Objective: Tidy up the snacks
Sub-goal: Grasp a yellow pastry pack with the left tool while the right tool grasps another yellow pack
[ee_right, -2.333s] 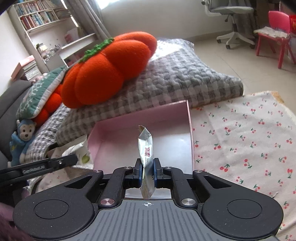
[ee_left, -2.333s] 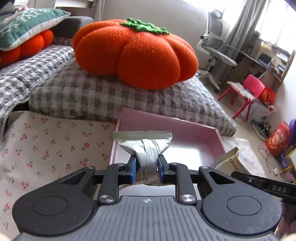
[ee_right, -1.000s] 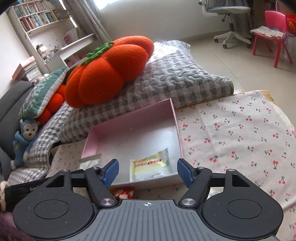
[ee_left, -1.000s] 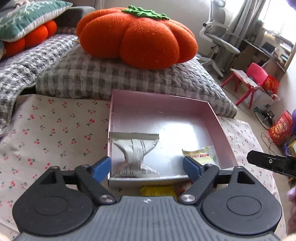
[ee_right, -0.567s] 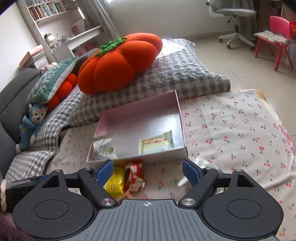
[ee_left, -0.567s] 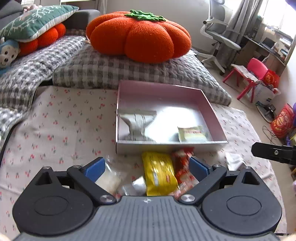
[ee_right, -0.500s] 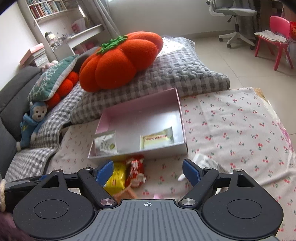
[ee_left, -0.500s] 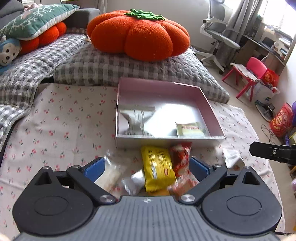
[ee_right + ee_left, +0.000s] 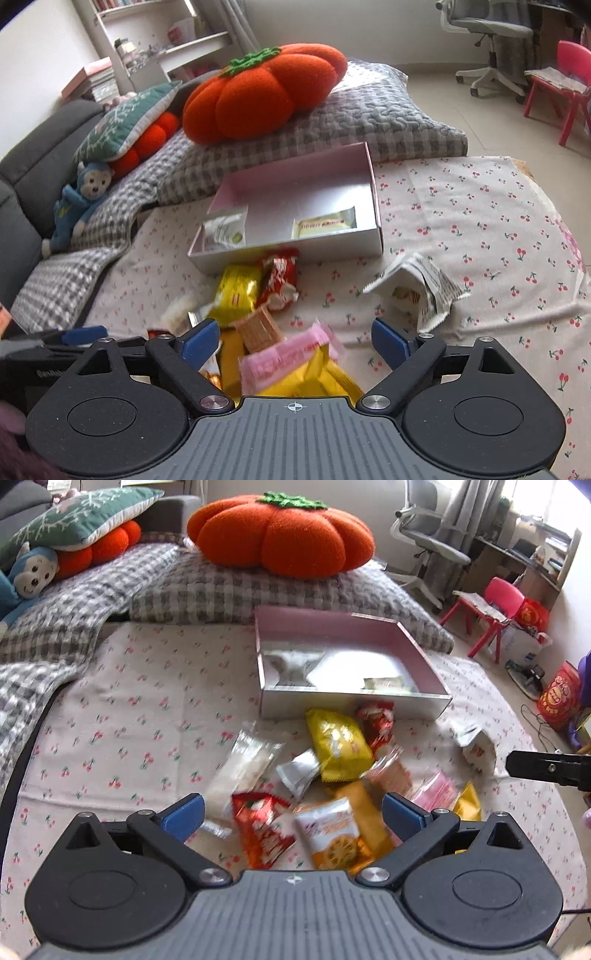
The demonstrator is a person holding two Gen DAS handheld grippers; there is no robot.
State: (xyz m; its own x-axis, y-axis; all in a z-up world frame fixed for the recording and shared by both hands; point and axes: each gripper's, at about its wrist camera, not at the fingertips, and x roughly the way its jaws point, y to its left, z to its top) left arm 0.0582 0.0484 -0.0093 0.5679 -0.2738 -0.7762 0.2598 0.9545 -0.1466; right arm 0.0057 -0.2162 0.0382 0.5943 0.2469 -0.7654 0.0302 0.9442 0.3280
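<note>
A pink box (image 9: pixel 424 657) (image 9: pixel 373 192) sits on the cherry-print cloth with a grey packet (image 9: pixel 291 664) (image 9: pixel 223 232) at its left and a pale yellow packet (image 9: pixel 384 682) (image 9: pixel 325 225) at its right. Several loose snacks lie in front of it: a yellow packet (image 9: pixel 338 744) (image 9: pixel 236 291), a red packet (image 9: pixel 376 720) (image 9: pixel 279 275), a clear rice-cracker packet (image 9: pixel 243 764), a red bag (image 9: pixel 262 834), a biscuit packet (image 9: pixel 332 838), a pink packet (image 9: pixel 284 360). My left gripper (image 9: pixel 291 814) is open above the pile. My right gripper (image 9: pixel 293 336) is open above the pink packet.
A white printed packet (image 9: pixel 417 288) (image 9: pixel 472 742) lies to the right of the pile. Behind the box are a grey checked cushion (image 9: pixel 229 590) with an orange pumpkin pillow (image 9: pixel 280 535) (image 9: pixel 262 92). A blue monkey toy (image 9: pixel 79 206) sits at left. The right gripper's finger (image 9: pixel 546 766) shows at right.
Both grippers let go of their packets into the box, opened wide and drew back toward the near side. The pile of loose snacks has come into view beneath them.
</note>
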